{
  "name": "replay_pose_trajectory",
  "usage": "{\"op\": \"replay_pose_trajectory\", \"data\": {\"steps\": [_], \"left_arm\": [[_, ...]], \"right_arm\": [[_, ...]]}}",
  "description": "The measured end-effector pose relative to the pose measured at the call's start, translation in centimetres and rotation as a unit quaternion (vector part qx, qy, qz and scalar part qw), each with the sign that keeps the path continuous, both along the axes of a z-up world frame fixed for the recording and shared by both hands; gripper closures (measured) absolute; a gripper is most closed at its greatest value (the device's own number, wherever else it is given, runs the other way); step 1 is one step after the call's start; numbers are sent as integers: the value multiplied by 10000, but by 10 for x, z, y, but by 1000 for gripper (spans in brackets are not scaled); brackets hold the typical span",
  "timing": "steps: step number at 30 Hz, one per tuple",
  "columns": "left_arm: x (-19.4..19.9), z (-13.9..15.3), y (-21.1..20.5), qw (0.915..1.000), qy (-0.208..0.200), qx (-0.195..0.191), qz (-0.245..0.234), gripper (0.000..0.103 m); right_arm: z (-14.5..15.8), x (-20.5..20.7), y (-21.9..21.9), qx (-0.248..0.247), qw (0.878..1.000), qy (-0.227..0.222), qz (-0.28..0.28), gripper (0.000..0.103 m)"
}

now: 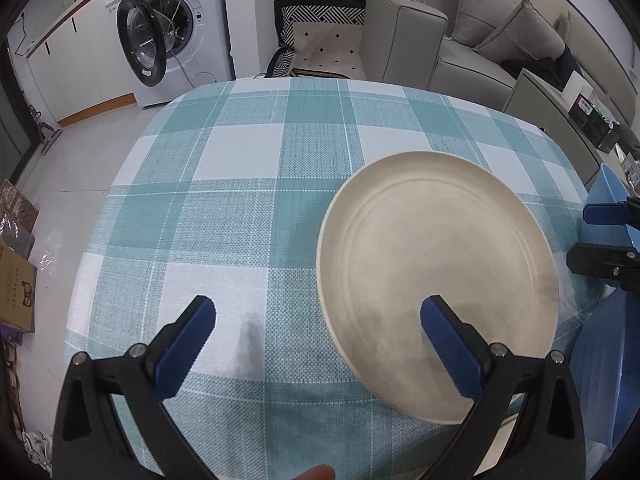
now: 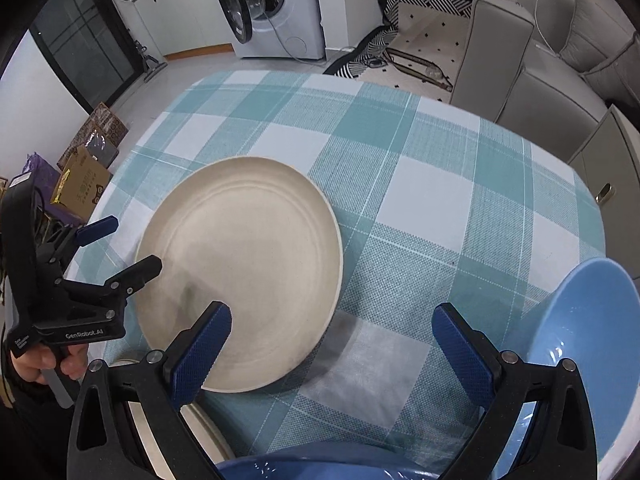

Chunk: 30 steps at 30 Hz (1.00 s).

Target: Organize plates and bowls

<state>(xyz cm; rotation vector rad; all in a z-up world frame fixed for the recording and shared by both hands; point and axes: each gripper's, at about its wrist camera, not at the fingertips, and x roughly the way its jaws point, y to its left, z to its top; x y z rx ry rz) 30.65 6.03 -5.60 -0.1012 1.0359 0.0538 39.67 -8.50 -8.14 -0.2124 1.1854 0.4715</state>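
A cream plate (image 1: 436,280) lies flat on the teal checked tablecloth (image 1: 240,200); it also shows in the right wrist view (image 2: 244,272). My left gripper (image 1: 318,316) is open and empty, its right finger over the plate's near rim. My right gripper (image 2: 332,320) is open and empty, just right of the plate, its left finger over the plate's near edge. A blue bowl (image 2: 580,344) stands at the right, partly behind the right finger. Another blue dish (image 2: 312,464) and a second cream plate rim (image 2: 200,420) show at the bottom edge.
The left gripper (image 2: 120,248) shows at the left of the right wrist view, held by a hand. A washing machine (image 1: 172,32) with its door open, a grey sofa (image 1: 480,40) and cardboard boxes (image 2: 84,180) stand beyond the table.
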Motion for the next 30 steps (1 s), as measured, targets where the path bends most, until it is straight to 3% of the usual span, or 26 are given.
{"op": "replay_pose_trajectory", "data": {"steps": [15,23,24,26,27,30], "left_arm": [[1,-8,10,9996,69,-280,7,2],[2,-12,7,9993,128,-327,-115,13],[2,-12,6,9993,137,-330,-136,13],[1,-14,5,9990,157,-374,-198,25],[1,-15,4,9989,182,-369,-220,26],[0,-14,0,9990,159,-281,-293,31]], "right_arm": [[-10,9,22,-302,9994,153,-45,1],[-17,20,25,-119,9991,398,-83,2],[-19,21,25,-91,9990,439,-79,5],[-22,22,27,-48,9985,536,-34,13],[-24,22,28,-42,9983,576,-7,20],[-30,21,31,-43,9978,654,52,26]]}}
